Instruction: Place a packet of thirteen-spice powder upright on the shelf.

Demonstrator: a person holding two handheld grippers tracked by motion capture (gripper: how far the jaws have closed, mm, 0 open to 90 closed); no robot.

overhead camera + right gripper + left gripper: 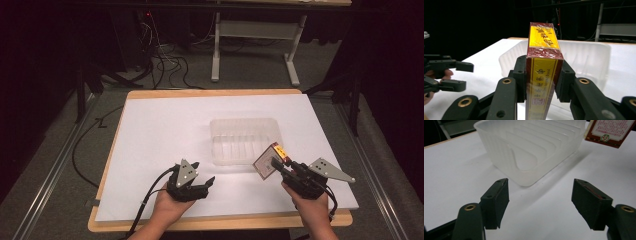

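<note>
A clear ribbed plastic tub point(245, 141) stands in the middle of the white table top point(165, 125). My right gripper point(281, 168) is shut on a red and yellow box point(270, 160), which it holds off the table just right of the tub's near corner. In the right gripper view both pads press the box point(543, 70) on its narrow sides, with the tub point(586, 57) behind it. My left gripper point(205, 185) stands open near the front edge, left of the tub, with nothing between its jaws. The left gripper view shows the tub point(531, 150) ahead and the box point(609, 131) at top right.
Beyond the far edge stand a white frame's legs point(216, 50) and loose cables point(165, 60) on the floor. Dark stands flank the table at both sides. In the right gripper view the left gripper point(459, 76) sits at the far left.
</note>
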